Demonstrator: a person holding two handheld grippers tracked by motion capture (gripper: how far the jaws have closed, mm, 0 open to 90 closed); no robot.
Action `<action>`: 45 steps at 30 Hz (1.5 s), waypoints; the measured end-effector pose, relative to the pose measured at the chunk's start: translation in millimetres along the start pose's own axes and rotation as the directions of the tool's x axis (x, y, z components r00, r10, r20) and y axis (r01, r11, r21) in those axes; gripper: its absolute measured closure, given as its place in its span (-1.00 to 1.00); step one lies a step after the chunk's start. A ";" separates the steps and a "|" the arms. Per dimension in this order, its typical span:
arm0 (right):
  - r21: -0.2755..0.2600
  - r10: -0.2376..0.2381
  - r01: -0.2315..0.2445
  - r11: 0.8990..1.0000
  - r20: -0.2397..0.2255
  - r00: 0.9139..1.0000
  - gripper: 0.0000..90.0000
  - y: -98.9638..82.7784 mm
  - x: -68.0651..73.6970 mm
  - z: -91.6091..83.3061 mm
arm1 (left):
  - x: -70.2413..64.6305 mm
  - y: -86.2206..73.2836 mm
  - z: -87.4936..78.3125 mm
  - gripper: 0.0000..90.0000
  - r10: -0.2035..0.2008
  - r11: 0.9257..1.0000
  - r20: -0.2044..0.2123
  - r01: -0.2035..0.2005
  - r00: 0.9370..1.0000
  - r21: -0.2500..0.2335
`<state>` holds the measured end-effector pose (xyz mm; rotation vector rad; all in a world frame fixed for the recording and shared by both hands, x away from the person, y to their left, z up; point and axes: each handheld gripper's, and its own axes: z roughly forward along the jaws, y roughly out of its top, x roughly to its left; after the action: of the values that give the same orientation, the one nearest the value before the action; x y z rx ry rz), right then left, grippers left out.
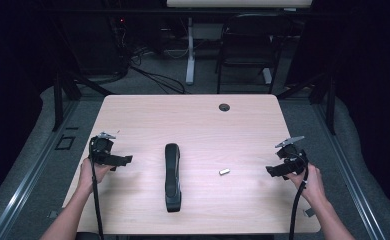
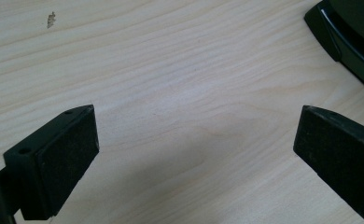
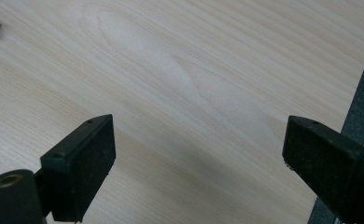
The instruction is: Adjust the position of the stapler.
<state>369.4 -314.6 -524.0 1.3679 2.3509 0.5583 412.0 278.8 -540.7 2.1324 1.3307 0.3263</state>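
Both tongs stood spread with nothing between them, the left tongs (image 1: 125,160) over the near-left of the pale wooden counter (image 1: 193,120), the right tongs (image 1: 271,171) near its right edge. Between them lay a long black plastic stapler (image 1: 172,176), and a small silvery metal staple block (image 1: 224,171) rested right of it, well apart from either tongs.

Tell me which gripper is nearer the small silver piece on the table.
Right. The right gripper hovers open just beyond the small silver piece, with bare table between. The left gripper, also open, sits across the black stapler, farther off.
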 end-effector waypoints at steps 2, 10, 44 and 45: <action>0.001 -0.001 0.001 1.000 0.000 1.000 -0.79 -0.1 0.2 0.0 | -1.3 0.2 0.2 -1.00 0.005 1.000 0.009 -0.005 1.000 0.008; 0.011 -0.011 0.011 1.000 -0.001 1.000 -0.78 0.9 0.4 0.9 | -18.2 4.2 -6.5 -0.93 0.085 0.996 0.041 -0.087 0.995 0.035; 0.039 -0.035 0.035 0.999 -0.003 0.999 -0.71 1.2 3.8 5.2 | -131.1 -8.3 -33.4 1.00 0.368 0.917 0.361 -0.400 0.857 0.015; 0.038 -0.034 0.034 0.999 -0.003 0.999 -0.71 1.0 3.8 5.5 | -132.9 -8.4 -32.8 1.00 0.368 0.916 0.368 -0.402 0.854 0.016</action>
<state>371.1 -309.9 -528.6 1.3413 2.3936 0.5081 327.4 176.5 -506.2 2.3915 0.7172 0.0230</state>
